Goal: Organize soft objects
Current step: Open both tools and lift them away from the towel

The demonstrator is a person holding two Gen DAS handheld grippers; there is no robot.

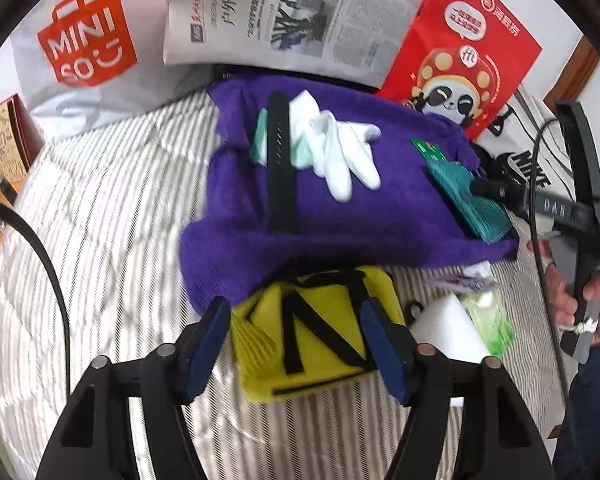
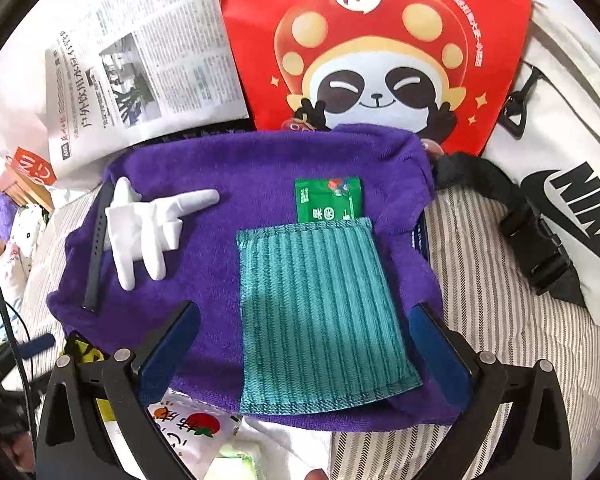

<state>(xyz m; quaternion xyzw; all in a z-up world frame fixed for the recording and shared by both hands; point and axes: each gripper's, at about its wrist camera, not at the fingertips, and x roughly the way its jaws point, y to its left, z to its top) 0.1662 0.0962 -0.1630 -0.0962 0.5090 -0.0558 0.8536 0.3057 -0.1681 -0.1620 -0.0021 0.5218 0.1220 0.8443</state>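
Left tongs [image 1: 296, 344] spread wide, nothing pinched, hovering over a yellow cloth [image 1: 312, 332] with black stripes that lies between the blue pads [image 1: 208, 344]. Just ahead of them a purple towel [image 1: 332, 216] on the striped bed [image 1: 100, 216], carrying a white glove [image 1: 340, 152], a black strap [image 1: 281, 164] and a mint cloth [image 1: 260, 140] under the strap. Right tongs [image 2: 304, 344] also spread, empty, straddling a teal ribbed cloth [image 2: 320, 320] lying on the purple towel [image 2: 204, 280]; a green packet [image 2: 327, 200] pokes out from the cloth's far edge. White glove [image 2: 148, 224] and black strap [image 2: 98, 248] ahead-left of the right tongs. Beyond: newspaper [image 2: 140, 60], red panda bag [image 2: 372, 52], white Nike bag [image 2: 572, 184] ahead-right.
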